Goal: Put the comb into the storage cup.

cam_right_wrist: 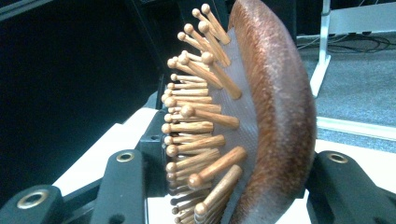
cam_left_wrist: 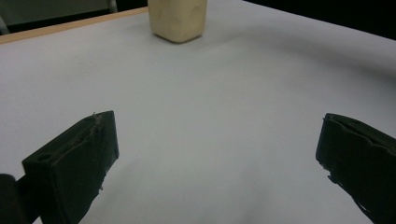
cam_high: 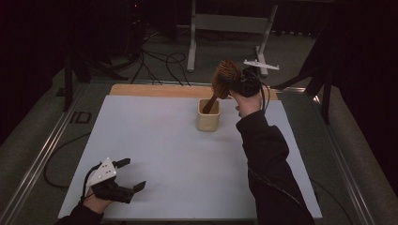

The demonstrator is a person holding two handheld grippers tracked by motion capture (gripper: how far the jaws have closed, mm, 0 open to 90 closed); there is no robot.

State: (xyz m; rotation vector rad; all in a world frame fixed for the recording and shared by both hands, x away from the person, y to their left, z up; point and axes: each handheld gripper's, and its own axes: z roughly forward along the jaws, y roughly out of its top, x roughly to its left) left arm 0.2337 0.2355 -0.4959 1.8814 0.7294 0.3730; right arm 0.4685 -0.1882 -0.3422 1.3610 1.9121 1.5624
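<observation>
A wooden hairbrush (cam_high: 224, 79) with wooden pins hangs over a cream cup (cam_high: 208, 115) at the back of the white table, handle down inside the cup's mouth. My right gripper (cam_high: 241, 82) is shut on the brush's head. In the right gripper view the brush head (cam_right_wrist: 261, 116) stands between the black jaws, pins facing left. My left gripper (cam_high: 133, 176) rests near the table's front left corner, open, nothing between its fingers. In the left gripper view the cup (cam_left_wrist: 177, 18) stands far ahead of the wide-apart jaws.
A white sheet (cam_high: 164, 150) covers the table, with a wooden strip (cam_high: 155, 90) along its far edge. Beyond it on the floor lie cables (cam_high: 159, 63) and a white stand's legs (cam_high: 225, 28). A dark sleeve (cam_high: 270, 164) crosses the table's right side.
</observation>
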